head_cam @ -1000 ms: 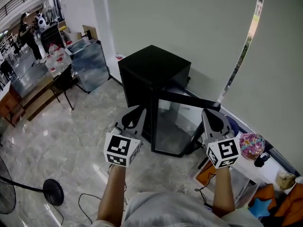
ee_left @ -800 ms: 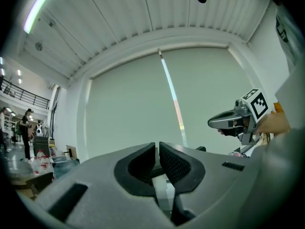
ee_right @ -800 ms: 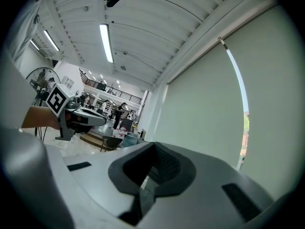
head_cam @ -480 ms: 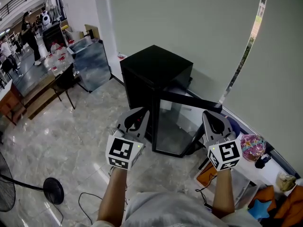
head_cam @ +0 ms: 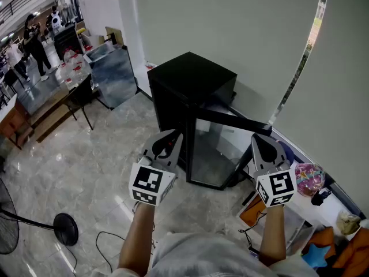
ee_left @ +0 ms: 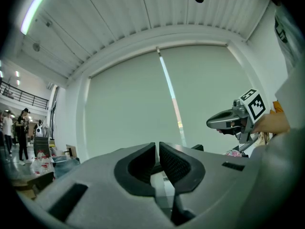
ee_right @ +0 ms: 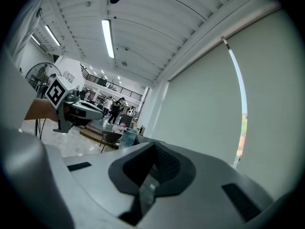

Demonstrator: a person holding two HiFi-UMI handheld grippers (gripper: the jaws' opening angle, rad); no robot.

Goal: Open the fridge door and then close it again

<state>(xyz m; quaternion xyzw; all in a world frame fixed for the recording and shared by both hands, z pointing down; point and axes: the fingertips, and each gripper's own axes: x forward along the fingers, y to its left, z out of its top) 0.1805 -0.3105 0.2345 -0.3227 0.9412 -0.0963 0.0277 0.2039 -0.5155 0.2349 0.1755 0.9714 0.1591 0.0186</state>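
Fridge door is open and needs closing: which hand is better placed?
Right, probably: the right gripper, jaws shut, sits beside the door's free end; the left gripper, jaws just closed further, empty, hangs near the hinge side.

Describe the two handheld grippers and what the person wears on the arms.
Both the left gripper and right gripper have grey moulded shells, tapering jaws and dark ribbed pads. Each carries a white cube printed with black square markers. No sleeves cover the forearms; the top is light grey.

No readable text, labels or numbers.
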